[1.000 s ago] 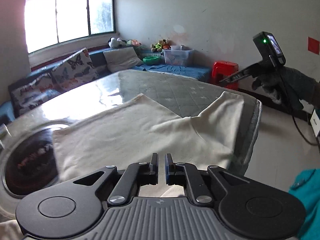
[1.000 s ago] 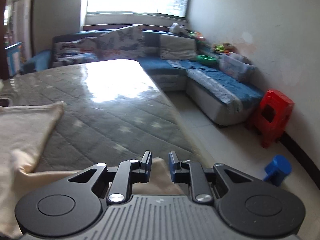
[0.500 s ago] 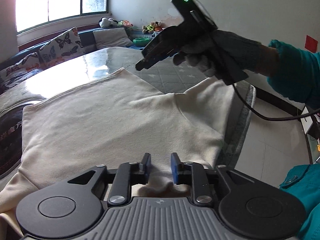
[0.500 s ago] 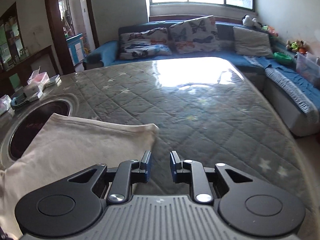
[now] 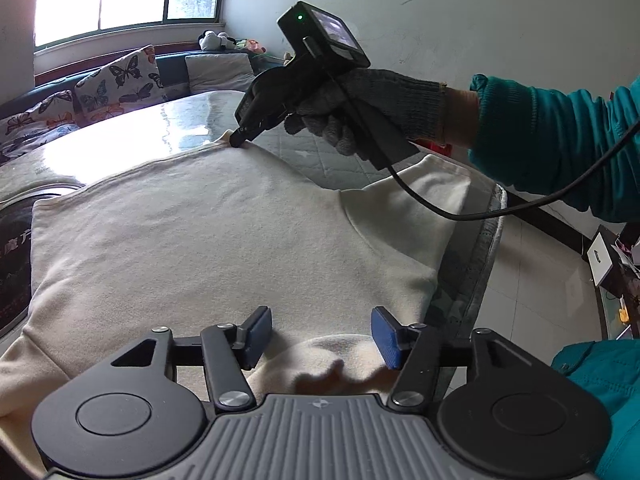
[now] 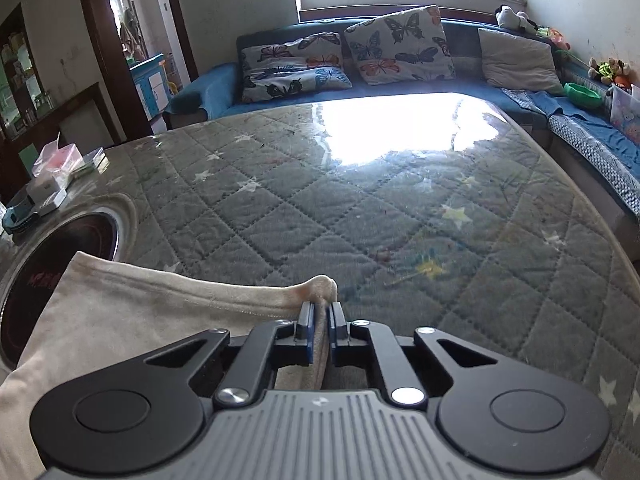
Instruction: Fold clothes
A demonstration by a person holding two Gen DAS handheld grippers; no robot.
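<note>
A quilted grey surface (image 6: pixel 360 216) under a glossy clear cover stands before a blue sofa (image 6: pixel 208 88) with butterfly cushions (image 6: pixel 400 44). On its near side a cream garment (image 5: pixel 208 232) lies spread flat, one sleeve reaching to the edge. The right gripper (image 6: pixel 320 334), held in a gloved hand (image 5: pixel 360 108), has its fingers clamped on the garment's far corner, while the left gripper (image 5: pixel 318 334) hovers over the near edge with fingers spread apart.

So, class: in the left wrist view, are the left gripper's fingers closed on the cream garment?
No: the left gripper stands wide open above the cream garment.
</note>
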